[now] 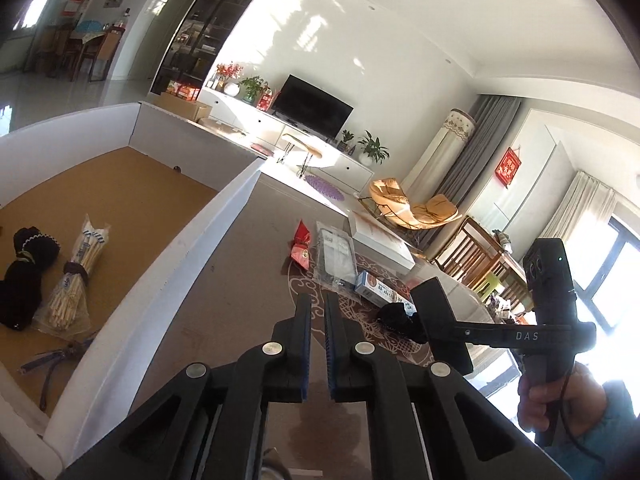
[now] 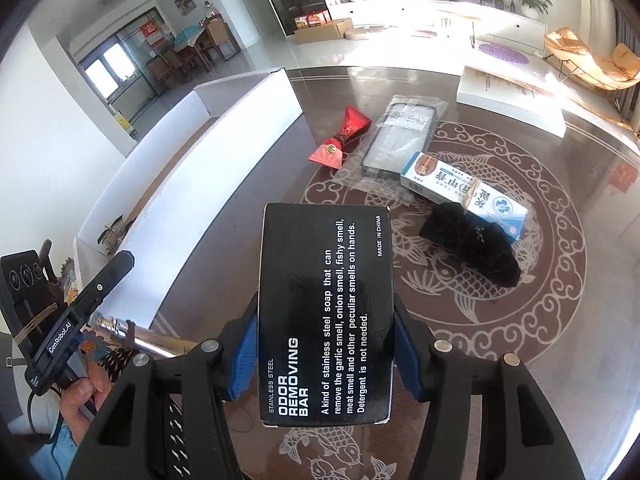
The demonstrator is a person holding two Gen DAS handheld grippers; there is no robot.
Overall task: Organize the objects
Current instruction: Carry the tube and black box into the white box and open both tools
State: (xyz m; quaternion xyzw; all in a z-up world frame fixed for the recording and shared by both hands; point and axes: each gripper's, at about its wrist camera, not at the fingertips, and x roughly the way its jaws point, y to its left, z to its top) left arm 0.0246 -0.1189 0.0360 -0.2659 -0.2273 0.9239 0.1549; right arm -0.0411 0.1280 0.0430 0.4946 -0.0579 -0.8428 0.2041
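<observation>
- Far to the left of my left fingers stood the white box [image 1: 192, 240], its cork-brown floor holding a black cloth bundle [image 1: 24, 276], a wrapped bunch of sticks [image 1: 76, 280] and a pair of pliers [image 1: 56, 356].
- My left gripper [image 1: 319, 308] had its jaws drawn together with nothing between them, just right of the box wall, above the table [image 1: 240, 280].
- Ahead of those fingers lay a red pouch [image 1: 301, 246], a bagged phone case [image 1: 336, 252] and a blue-and-white carton [image 1: 380, 288].
- My right gripper [image 2: 325, 344] was clamped on the black soap box [image 2: 324, 312], blue pads [image 2: 242, 360] pressing both its long sides, held above the table.
- Ahead and to the right of those fingers lay the red pouch [image 2: 340, 140], the phone case [image 2: 400, 136], the carton [image 2: 460, 188] and a black fabric piece [image 2: 472, 244] touching the carton.
- Farthest right and ahead sat a flat white box [image 2: 512, 100].
</observation>
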